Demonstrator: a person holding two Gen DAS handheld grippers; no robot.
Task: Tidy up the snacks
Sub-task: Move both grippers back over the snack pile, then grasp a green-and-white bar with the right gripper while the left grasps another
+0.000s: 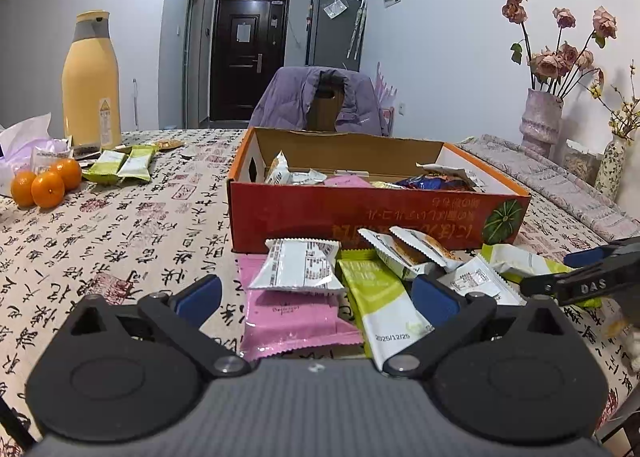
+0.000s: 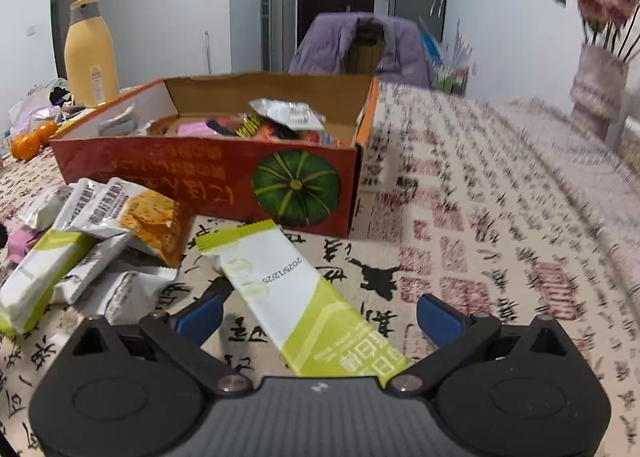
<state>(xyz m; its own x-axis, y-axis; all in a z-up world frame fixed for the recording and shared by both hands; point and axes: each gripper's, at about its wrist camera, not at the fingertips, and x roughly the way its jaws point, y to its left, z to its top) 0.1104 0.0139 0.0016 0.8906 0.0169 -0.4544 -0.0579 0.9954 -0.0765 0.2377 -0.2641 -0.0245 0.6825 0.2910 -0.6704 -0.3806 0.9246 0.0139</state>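
Jaws of both the left gripper [image 1: 316,293] and right gripper [image 2: 318,311] stand released. Recommended: right gripper closes squarely across the green-and-white packet [image 2: 288,289] lying between them, near the box [image 2: 208,169] front, then lifts clear of its wall.

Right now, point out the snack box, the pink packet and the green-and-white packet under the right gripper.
snack box [image 1: 360,213], left wrist view, red front wall.
pink packet [image 1: 288,317], left wrist view, flat middle of the wrapper.
green-and-white packet [image 2: 296,297], right wrist view, white middle section.
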